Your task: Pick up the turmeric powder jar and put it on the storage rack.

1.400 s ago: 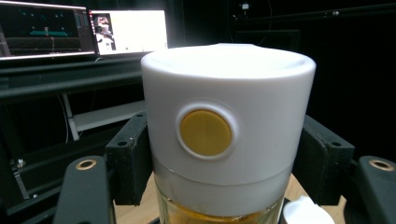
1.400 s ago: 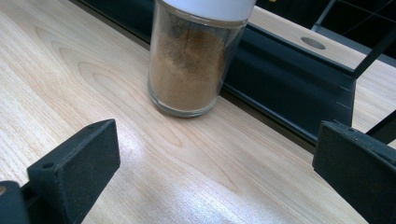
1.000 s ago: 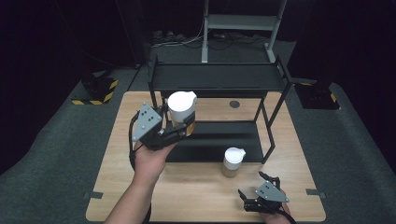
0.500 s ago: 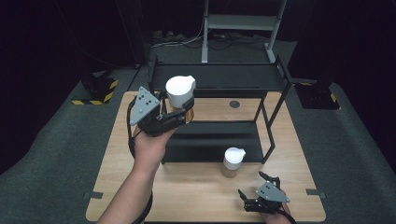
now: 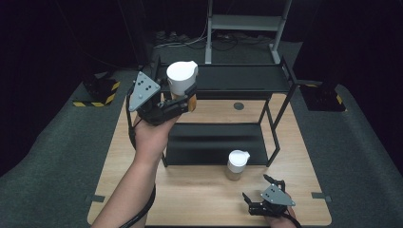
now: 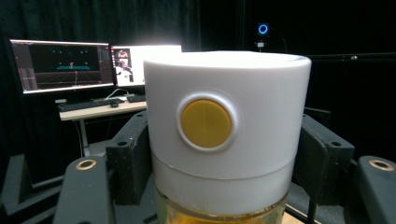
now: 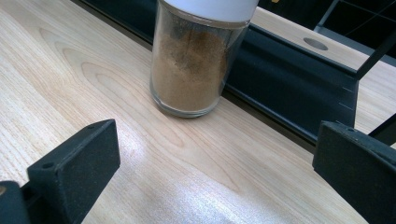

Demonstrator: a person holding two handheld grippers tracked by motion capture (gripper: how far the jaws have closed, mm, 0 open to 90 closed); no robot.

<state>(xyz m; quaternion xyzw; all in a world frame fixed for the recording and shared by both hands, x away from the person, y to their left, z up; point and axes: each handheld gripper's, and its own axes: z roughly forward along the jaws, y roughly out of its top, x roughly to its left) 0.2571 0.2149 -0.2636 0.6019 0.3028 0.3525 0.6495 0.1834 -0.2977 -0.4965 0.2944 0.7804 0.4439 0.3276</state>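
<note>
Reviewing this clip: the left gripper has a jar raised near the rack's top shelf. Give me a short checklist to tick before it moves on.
1. Left gripper shut on the raised spice jar: ok, jaws flank it on both sides in the left gripper view.
2. Jar upright, white lid on: ok.
3. Top shelf bare where the jar would land: ok.
4. Second spice jar standing clear on the table, in front of the rack: ok.
5. Right gripper open, low, out of the way: ok.
6. Jar's height above the shelf edge: cannot tell.
</note>
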